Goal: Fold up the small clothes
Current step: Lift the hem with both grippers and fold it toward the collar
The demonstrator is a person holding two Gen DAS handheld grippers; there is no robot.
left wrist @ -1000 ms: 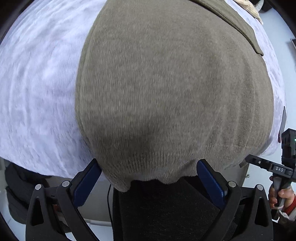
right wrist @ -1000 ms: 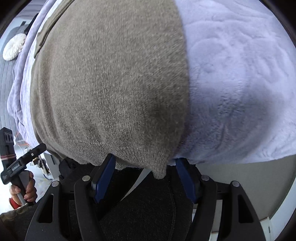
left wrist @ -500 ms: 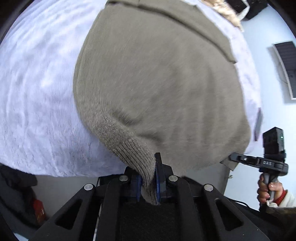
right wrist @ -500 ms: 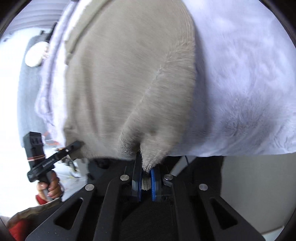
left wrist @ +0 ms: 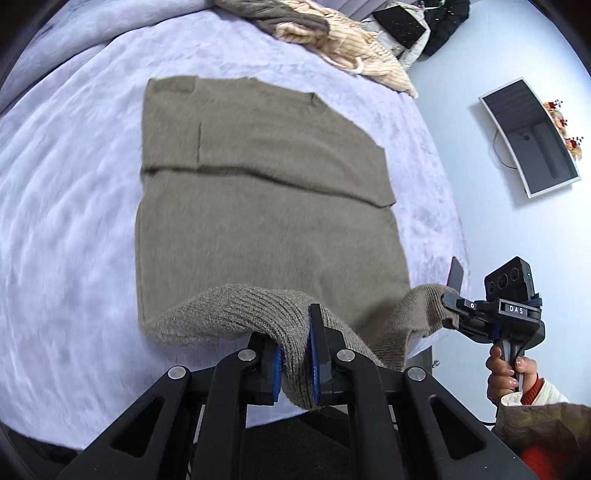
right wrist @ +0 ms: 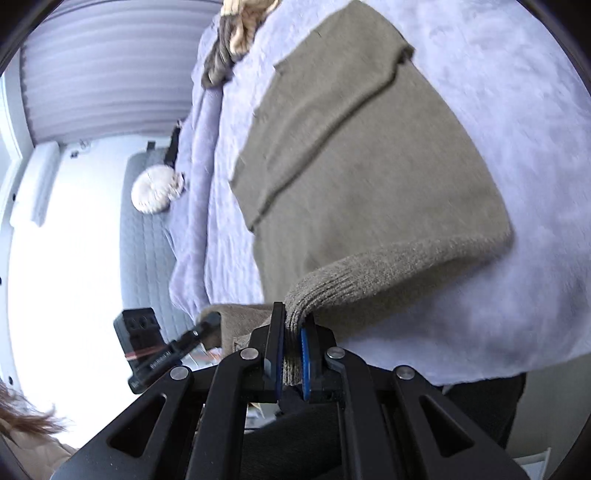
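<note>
An olive-brown knit sweater (left wrist: 258,192) lies flat on a lavender fleece blanket (left wrist: 66,206), its sleeves folded across the chest. My left gripper (left wrist: 297,354) is shut on the ribbed hem at the near left corner and holds it lifted. My right gripper (right wrist: 293,350) is shut on the ribbed hem at the near right corner of the sweater (right wrist: 351,177), also lifted. The right gripper also shows in the left wrist view (left wrist: 452,306), clamped on the hem corner. The left gripper shows in the right wrist view (right wrist: 210,321).
A pile of beige and grey knitwear (left wrist: 332,37) lies at the far end of the bed, with black clothing (left wrist: 443,22) beside it. The blanket's near edge (right wrist: 480,354) hangs just in front of the grippers. A round cream cushion (right wrist: 155,188) lies on a grey mat.
Both grippers went from open at the hem to shut on it. They then lifted the hem and pulled back, so the whole sweater now shows.
</note>
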